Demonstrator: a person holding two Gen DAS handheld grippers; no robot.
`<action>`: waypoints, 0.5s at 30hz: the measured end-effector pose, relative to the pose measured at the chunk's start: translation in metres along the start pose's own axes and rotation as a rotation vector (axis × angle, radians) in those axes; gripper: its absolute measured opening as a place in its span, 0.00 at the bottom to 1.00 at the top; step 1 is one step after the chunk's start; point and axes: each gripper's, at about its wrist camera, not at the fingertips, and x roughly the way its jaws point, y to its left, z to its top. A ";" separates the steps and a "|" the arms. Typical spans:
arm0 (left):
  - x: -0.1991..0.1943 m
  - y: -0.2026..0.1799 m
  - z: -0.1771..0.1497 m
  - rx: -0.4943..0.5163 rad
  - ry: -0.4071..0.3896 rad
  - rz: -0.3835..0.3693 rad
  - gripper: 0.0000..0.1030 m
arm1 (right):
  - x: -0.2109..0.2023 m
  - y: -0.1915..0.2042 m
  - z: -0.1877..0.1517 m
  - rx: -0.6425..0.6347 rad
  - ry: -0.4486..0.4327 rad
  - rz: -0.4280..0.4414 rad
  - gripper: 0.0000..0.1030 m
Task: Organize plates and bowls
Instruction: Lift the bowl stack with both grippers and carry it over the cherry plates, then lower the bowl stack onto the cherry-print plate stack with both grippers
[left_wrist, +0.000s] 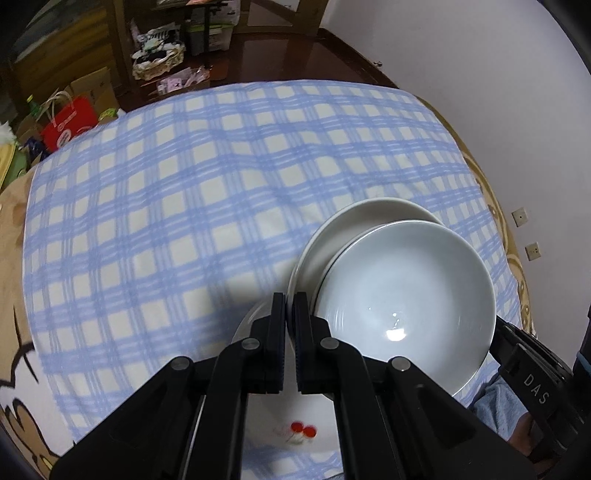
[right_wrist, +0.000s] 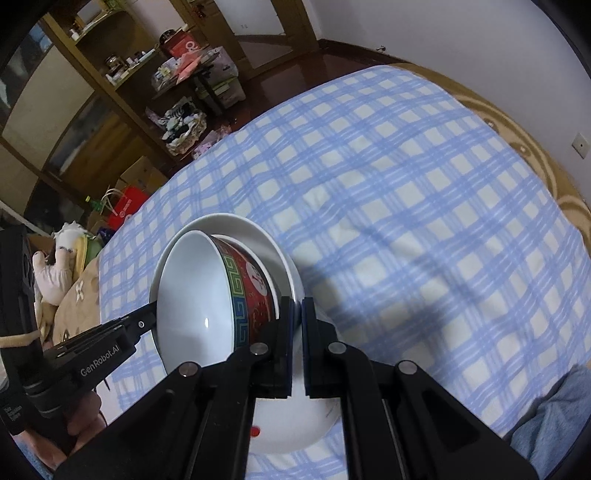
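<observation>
Across most of both frames a blue-and-cream checked cloth (left_wrist: 184, 206) is lying flat. At lower centre a white plate with red cherries (left_wrist: 295, 413) is being pinched at opposite rims by the closed left gripper (left_wrist: 290, 314) and the closed right gripper (right_wrist: 298, 317). Resting in it is a white-lined bowl with a red patterned outside (right_wrist: 251, 295).

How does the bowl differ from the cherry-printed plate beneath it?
The bowl is deep with a red-and-green patterned outside; the plate is shallow, white, with a small red cherry print. The bowl sits ungripped; the plate's rim is pinched by the left gripper and right gripper. Both are white inside.
</observation>
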 end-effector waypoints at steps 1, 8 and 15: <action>0.000 0.003 -0.004 -0.007 0.004 0.001 0.02 | 0.000 0.002 -0.005 -0.005 0.001 -0.001 0.06; 0.006 0.013 -0.027 -0.028 0.032 0.024 0.02 | 0.011 0.005 -0.027 -0.010 0.030 0.004 0.06; 0.029 0.020 -0.040 -0.031 0.100 0.031 0.03 | 0.032 0.001 -0.042 -0.011 0.083 -0.021 0.06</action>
